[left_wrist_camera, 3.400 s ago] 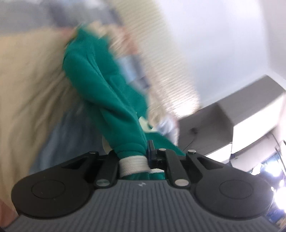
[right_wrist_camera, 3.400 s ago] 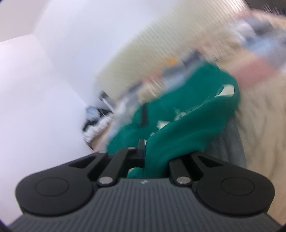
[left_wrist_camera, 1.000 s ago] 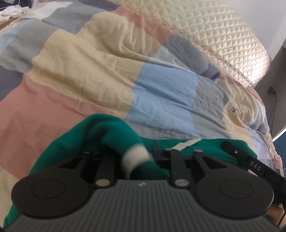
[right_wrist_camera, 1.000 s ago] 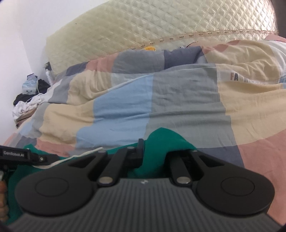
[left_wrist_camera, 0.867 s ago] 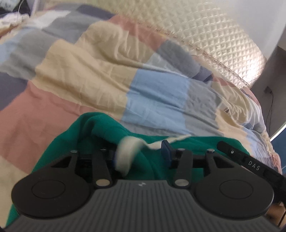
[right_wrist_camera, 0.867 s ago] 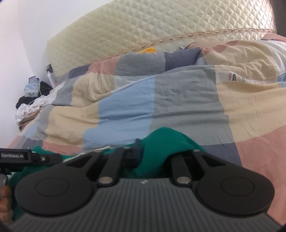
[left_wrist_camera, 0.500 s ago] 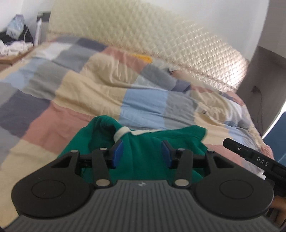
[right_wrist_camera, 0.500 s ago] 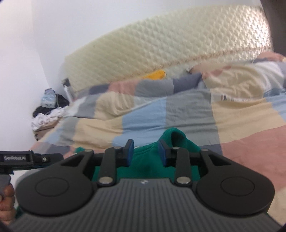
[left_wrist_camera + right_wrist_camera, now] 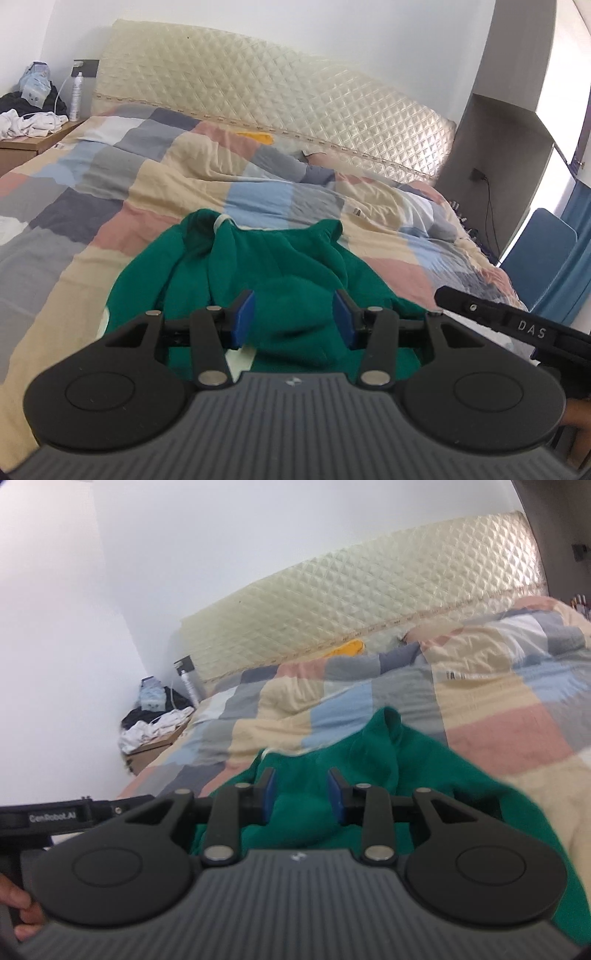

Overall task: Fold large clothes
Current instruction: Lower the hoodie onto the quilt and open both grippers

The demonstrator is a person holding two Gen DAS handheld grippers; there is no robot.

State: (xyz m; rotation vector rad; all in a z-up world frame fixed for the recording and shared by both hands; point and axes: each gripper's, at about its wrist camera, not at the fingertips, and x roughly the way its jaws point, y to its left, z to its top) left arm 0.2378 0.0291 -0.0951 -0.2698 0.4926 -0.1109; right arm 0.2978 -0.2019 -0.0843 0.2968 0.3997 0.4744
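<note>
A green sweatshirt point(image 9: 280, 266) with white trim lies crumpled on the patchwork quilt point(image 9: 110, 184) of a bed. It also shows in the right wrist view point(image 9: 406, 768). My left gripper point(image 9: 293, 319) is open and empty, raised above the near part of the sweatshirt. My right gripper point(image 9: 300, 794) is open and empty, also above the sweatshirt. The right gripper's body shows at the right edge of the left wrist view point(image 9: 517, 325). The left gripper's body shows at the left edge of the right wrist view point(image 9: 74, 816).
A quilted cream headboard point(image 9: 295, 99) stands behind the bed. A wooden nightstand point(image 9: 33, 140) with clothes and a spray bottle is at the far left. A blue chair point(image 9: 543, 258) and grey cabinet point(image 9: 498, 155) stand at the right.
Both grippers have opened and let go of the green sweatshirt, then lifted and pulled back. The sweatshirt now lies on the quilt.
</note>
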